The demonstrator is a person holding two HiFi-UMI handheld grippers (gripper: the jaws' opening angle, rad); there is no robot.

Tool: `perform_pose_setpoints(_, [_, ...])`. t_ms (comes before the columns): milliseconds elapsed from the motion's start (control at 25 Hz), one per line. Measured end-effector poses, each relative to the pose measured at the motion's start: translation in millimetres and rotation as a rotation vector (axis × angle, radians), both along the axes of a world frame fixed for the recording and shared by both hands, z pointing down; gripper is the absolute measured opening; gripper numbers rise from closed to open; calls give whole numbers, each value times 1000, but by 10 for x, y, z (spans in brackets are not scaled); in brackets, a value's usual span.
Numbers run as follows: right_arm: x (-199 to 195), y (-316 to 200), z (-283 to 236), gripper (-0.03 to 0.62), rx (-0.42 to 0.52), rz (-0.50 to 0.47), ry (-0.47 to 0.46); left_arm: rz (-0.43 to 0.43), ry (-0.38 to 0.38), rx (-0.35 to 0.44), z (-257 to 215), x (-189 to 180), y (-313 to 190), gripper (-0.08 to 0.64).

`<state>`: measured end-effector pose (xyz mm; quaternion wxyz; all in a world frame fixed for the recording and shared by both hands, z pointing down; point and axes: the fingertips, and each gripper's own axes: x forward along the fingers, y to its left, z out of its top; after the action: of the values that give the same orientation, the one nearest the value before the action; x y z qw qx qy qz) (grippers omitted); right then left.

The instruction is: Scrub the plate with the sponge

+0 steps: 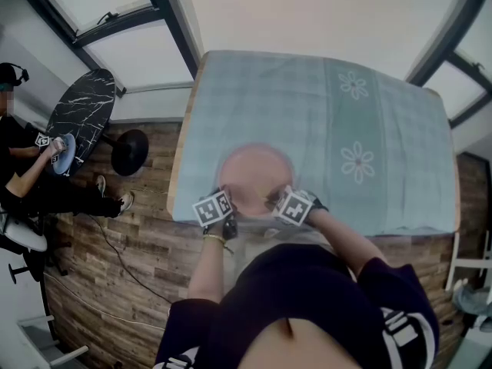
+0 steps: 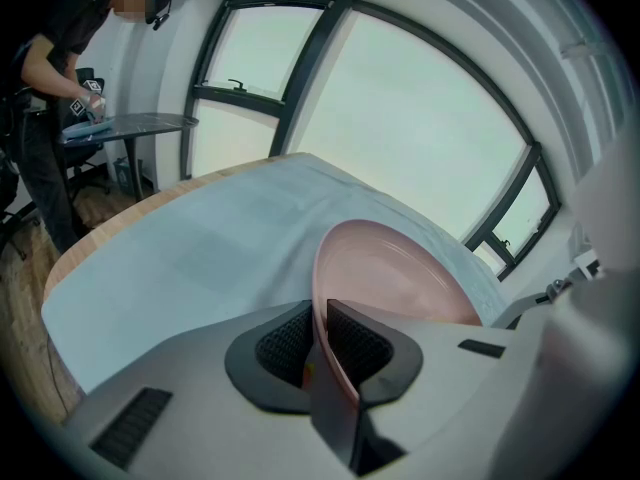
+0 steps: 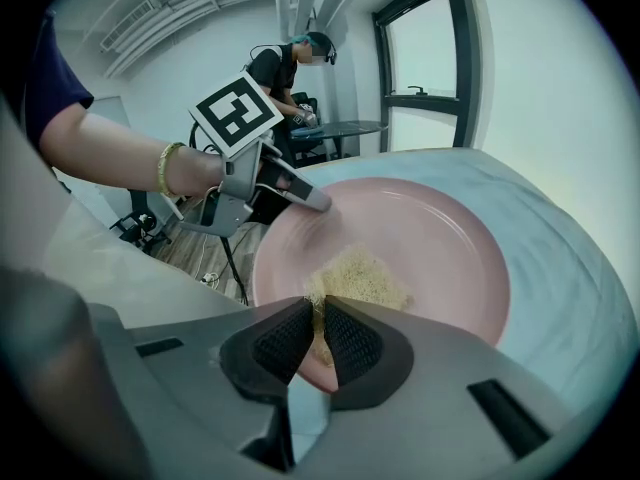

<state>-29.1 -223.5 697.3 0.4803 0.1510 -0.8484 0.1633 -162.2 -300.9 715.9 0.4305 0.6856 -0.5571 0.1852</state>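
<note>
A pink plate (image 1: 256,177) rests on the light blue tablecloth (image 1: 369,114) near the table's front edge. My left gripper (image 1: 227,204) holds the plate's near left rim; in the left gripper view the jaws (image 2: 320,343) are clamped on the thin rim of the plate (image 2: 400,273). My right gripper (image 1: 277,202) is at the near right of the plate. Its jaws (image 3: 320,333) are shut on a pale yellow sponge (image 3: 360,280) that lies on the face of the plate (image 3: 440,238). The left gripper (image 3: 290,190) also shows there, at the plate's far rim.
The table's front edge (image 1: 307,233) runs just below the plate, with wooden floor beyond. At the left a seated person works at a round black marble table (image 1: 81,121) beside a black stool (image 1: 129,152). A white chair (image 1: 469,271) stands at the right.
</note>
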Motion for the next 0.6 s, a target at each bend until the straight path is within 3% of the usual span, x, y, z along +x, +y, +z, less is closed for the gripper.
perform_pose_setpoints(600, [-231, 236, -189, 38, -76, -40, -98, -2, 1, -1, 3, 9, -5, 51])
